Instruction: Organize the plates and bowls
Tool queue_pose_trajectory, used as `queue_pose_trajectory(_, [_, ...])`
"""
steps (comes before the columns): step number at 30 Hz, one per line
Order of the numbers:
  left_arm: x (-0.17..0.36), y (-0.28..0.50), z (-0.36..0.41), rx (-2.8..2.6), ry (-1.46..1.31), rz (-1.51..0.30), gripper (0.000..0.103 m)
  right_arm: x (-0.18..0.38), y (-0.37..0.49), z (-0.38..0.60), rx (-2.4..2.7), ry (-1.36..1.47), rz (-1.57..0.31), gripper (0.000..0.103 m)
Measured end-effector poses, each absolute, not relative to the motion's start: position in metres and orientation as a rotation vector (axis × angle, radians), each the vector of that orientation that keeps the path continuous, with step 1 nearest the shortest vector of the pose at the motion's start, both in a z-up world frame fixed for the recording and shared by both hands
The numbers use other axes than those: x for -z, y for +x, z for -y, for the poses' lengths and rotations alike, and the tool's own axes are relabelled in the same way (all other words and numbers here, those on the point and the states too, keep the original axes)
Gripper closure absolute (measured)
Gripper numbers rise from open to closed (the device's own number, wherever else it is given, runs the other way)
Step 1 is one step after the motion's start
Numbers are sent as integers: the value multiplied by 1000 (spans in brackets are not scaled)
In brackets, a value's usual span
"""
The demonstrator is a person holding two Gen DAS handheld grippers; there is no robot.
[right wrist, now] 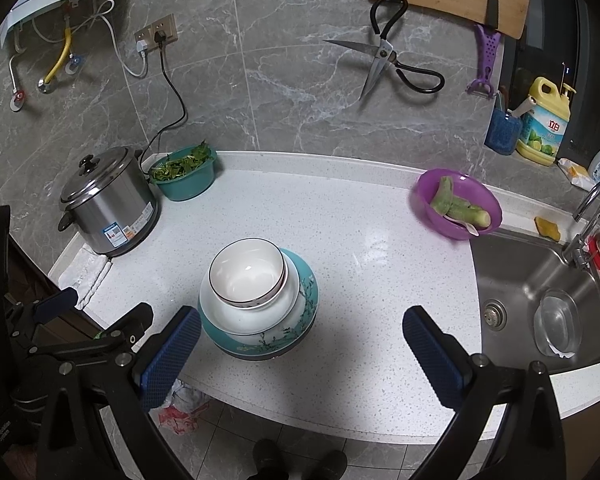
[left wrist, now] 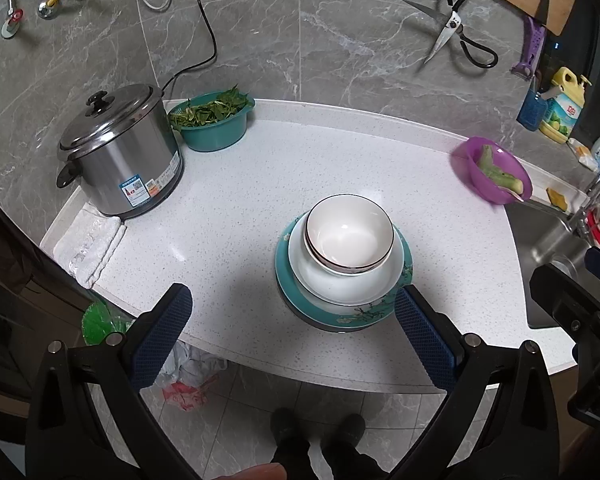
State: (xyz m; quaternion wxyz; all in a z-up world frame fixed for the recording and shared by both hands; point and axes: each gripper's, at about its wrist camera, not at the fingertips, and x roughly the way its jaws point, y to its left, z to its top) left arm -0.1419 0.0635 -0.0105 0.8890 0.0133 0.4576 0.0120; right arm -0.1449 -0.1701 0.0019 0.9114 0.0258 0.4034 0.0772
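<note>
A stack of dishes stands on the white counter (left wrist: pixel 228 200): white bowls with a dark rim (left wrist: pixel 349 232) nested on a white plate (left wrist: pixel 348 280), on a teal flowered plate (left wrist: pixel 340 314). The same stack shows in the right wrist view, with the bowls (right wrist: pixel 246 274) above the teal plate (right wrist: pixel 260 340). My left gripper (left wrist: pixel 292 312) is open and empty, just in front of the stack, its right finger beside the teal rim. My right gripper (right wrist: pixel 302 328) is open and empty, with the stack near its left finger. The left gripper also shows at the left of the right wrist view (right wrist: pixel 96 322).
A steel cooker (left wrist: pixel 120 152) and a teal basin of greens (left wrist: pixel 212 120) stand at the back left. A purple basin with peeled vegetables (left wrist: pixel 496 168) sits by the sink (right wrist: pixel 540 292), which holds a glass bowl (right wrist: pixel 558 322). A folded cloth (left wrist: pixel 92 240) lies at the left edge.
</note>
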Motion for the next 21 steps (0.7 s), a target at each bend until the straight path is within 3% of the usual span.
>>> queue_pose_trajectory(21, [13, -138, -65, -26, 33, -956, 0, 0, -141, 170, -161, 51, -836, 0])
